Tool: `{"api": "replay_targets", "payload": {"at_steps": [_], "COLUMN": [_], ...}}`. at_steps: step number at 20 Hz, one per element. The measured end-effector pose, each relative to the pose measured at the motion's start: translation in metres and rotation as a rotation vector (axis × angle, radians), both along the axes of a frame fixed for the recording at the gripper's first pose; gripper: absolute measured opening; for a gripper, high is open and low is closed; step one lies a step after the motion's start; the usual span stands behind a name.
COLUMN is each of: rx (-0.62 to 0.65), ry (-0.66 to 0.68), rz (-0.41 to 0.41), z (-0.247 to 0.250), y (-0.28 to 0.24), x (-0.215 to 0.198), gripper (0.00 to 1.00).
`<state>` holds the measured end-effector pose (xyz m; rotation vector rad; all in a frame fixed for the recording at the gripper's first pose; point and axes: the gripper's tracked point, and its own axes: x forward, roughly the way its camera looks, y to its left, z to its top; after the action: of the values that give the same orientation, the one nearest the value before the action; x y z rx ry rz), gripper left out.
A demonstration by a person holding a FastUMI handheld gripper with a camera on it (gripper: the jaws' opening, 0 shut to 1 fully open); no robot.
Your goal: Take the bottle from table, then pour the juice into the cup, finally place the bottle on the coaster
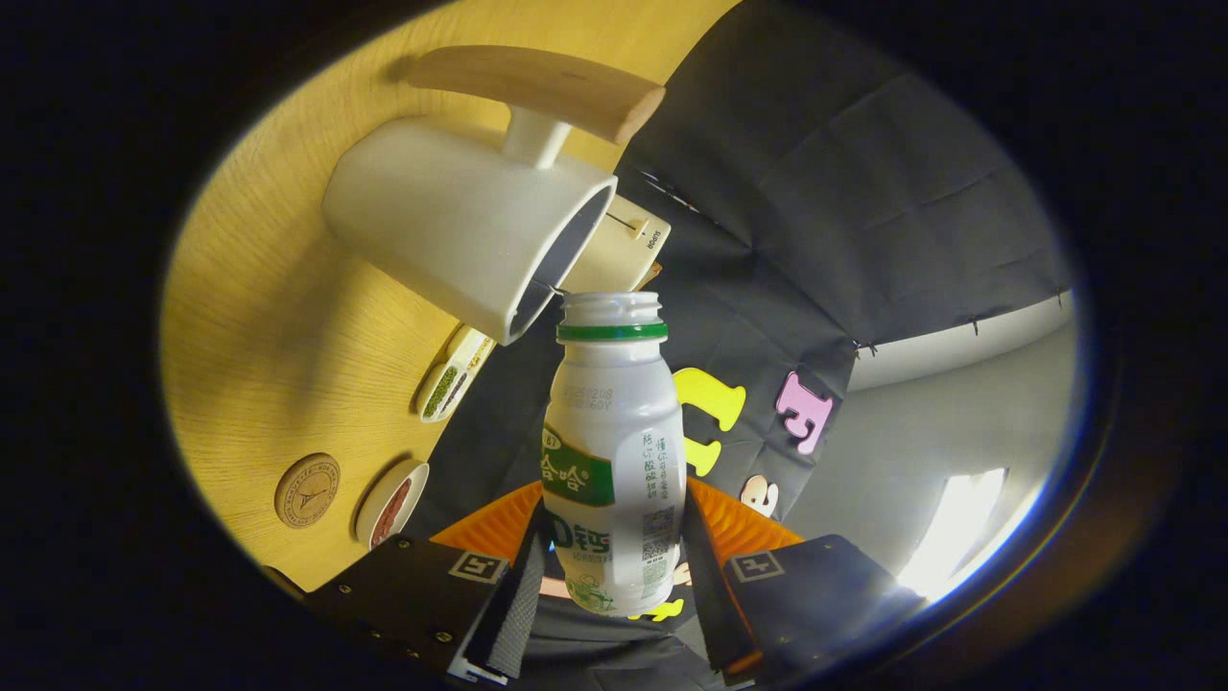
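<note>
A small white plastic bottle (pixel 612 451) with a green neck ring and green label is held between the fingers of my gripper (pixel 614 552), which is shut on its lower body. The view is rolled far over, so the wooden table (pixel 278 317) stands like a wall beside the bottle. The bottle's open mouth sits right at the rim of a white cup (pixel 460 221) with a wooden handle (pixel 542 86). I cannot see any liquid flowing. A round wooden coaster (pixel 307 490) lies on the table, well away from the cup, close to my fingers.
A cream box-like device (pixel 628 251) stands behind the cup. Two small dishes lie on the table: one with green and dark contents (pixel 451 376), one with reddish contents (pixel 390 503) beside the coaster. Booth cloth and a grey wall lie beyond.
</note>
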<state>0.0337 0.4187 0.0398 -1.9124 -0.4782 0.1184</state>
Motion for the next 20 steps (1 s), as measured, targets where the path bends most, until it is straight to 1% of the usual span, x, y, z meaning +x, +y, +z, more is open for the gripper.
{"api": "replay_targets", "payload": {"at_steps": [3, 6, 15, 20], "rx": [-0.020, -0.054, -0.113, -0.146], "ry": [-0.020, -0.081, -0.154, -0.202], "rz": [0.006, 0.025, 0.060, 0.074], "z": [0.001, 0.005, 0.013, 0.025], "y": [0.001, 0.003, 0.008, 0.011], "x": [-0.002, -0.003, -0.009, 0.000], "gripper": [0.69, 0.69, 0.69, 0.69]}}
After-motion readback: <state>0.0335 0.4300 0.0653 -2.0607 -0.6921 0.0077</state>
